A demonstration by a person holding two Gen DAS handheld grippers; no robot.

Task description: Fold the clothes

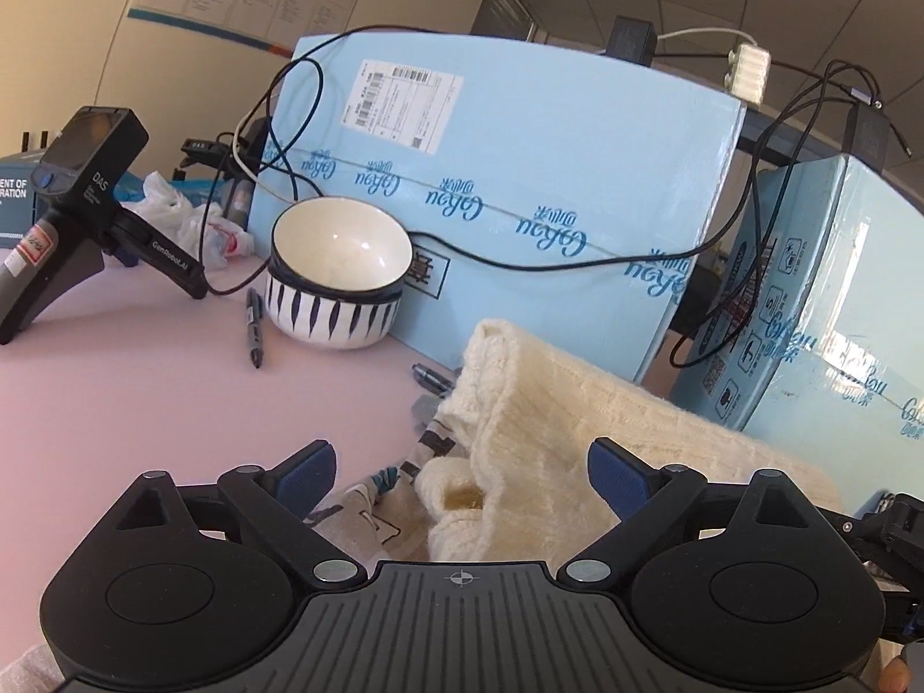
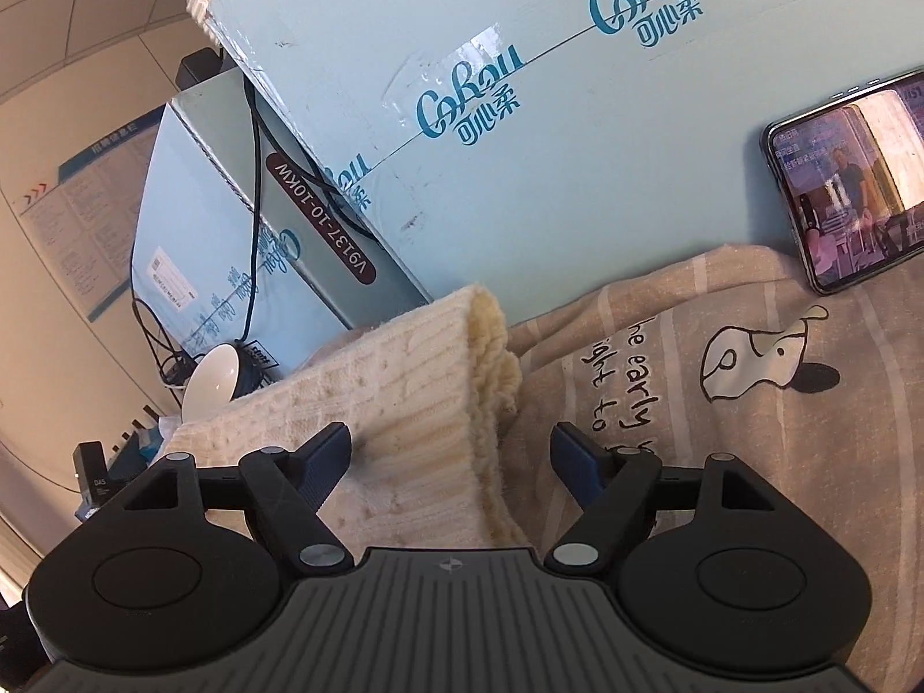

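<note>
Left wrist view: the left gripper [image 1: 462, 470] hangs with its jaws spread wide and nothing between them, poised over a bunched end of the cream knit sweater [image 1: 554, 416], probably lining up for a pinch. The sweater lies on the pinkish table [image 1: 144, 404], partly over a printed cloth [image 1: 375, 511], close against a pale blue carton [image 1: 520, 185] printed "CoRou" upside down and bearing a barcoded shipping label. Further back stand two stacked striped bowls [image 1: 335, 289], a black marker pen [image 1: 253, 326] and a spare handheld gripper [image 1: 86, 190] marked "DAS" and "GenRobot.AI", parked clear of the working area, it seems

Right wrist view: the right gripper [image 2: 450, 456] is likewise wide open and holds nothing; its jaws straddle the sweater's thick ribbed edge [image 2: 488, 404], which looks already doubled over. Beneath lies the beige striped cloth [image 2: 722, 433] with a cartoon bird and the words "he early". A second "CoRou" carton [image 2: 520, 144] reads right way up; the neighbouring box carries "V9137-10-10KW". A smartphone [image 2: 854, 185] leans against the carton, screen lit, presumably propped for watching
</note>
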